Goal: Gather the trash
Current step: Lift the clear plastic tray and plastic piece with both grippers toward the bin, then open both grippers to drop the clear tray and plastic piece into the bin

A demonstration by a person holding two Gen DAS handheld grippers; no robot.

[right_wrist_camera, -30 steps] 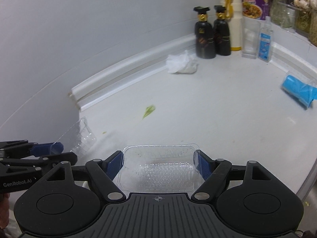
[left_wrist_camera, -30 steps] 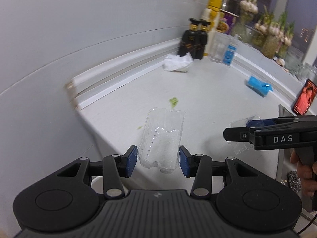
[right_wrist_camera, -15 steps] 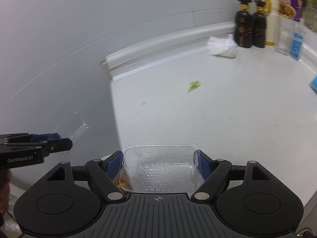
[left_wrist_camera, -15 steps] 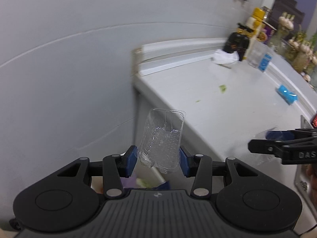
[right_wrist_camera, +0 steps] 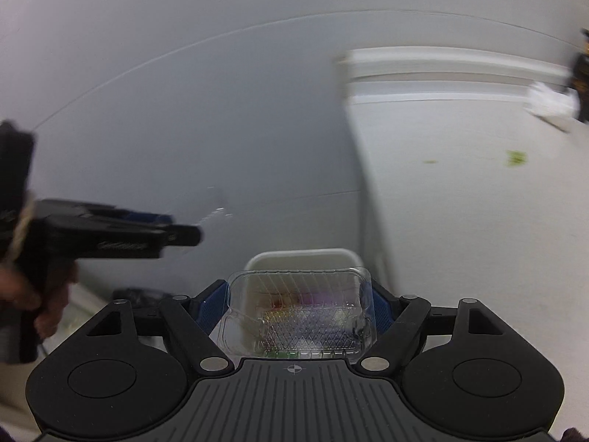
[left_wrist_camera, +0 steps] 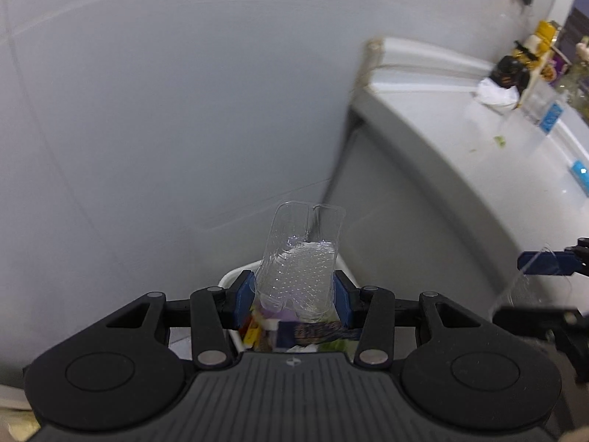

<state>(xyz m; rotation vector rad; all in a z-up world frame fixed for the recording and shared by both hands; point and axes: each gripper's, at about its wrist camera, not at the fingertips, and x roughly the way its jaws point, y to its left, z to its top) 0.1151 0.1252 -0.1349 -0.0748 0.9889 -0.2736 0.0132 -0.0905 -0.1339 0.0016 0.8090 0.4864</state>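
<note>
A clear plastic tray is pinched by the left gripper, another clear tray by the right gripper, above a white bin just beyond the fingers

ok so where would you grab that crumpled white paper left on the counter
Pinch the crumpled white paper from above, across its raised, bunched folds. Dark bottles stand right behind it, so come from the open counter side.
</note>
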